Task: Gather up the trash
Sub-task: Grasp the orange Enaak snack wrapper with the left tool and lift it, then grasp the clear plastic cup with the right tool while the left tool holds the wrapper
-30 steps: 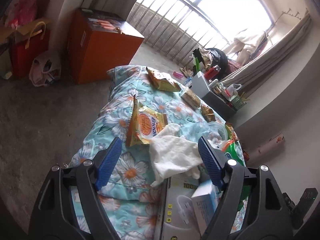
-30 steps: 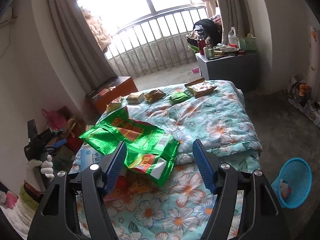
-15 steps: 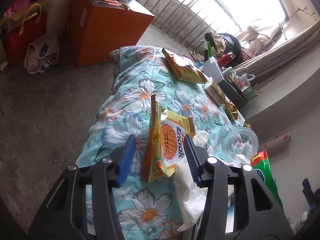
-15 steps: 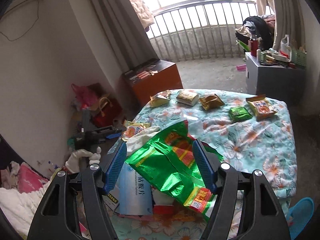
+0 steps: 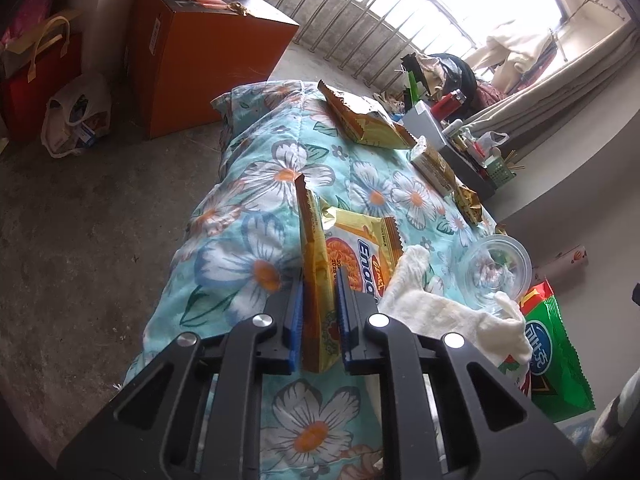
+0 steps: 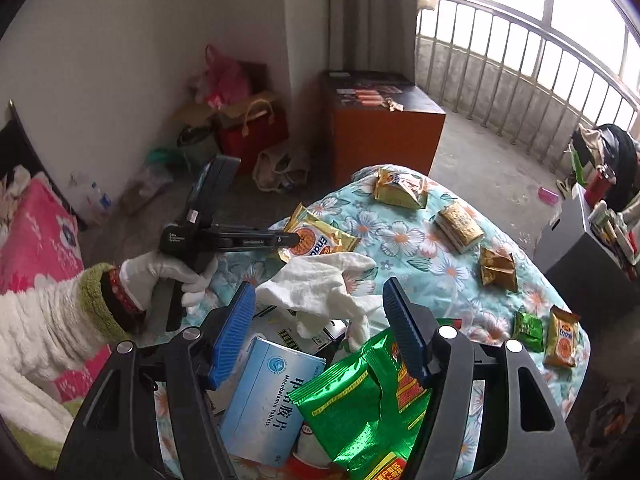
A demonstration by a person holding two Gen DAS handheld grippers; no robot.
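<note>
Green wrapper (image 6: 360, 412) bottom cut off

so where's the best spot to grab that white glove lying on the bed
Take the white glove at its bunched middle, coming straight down from above with the right gripper. It lies limp and flat on the quilt, so only the raised folds there give the pads something to pinch.

Teal floral quilt (image 5: 256, 184), yellow-orange wrapper (image 5: 316, 264), green packet (image 6: 360, 412), orange cabinet (image 5: 200, 52)
</note>
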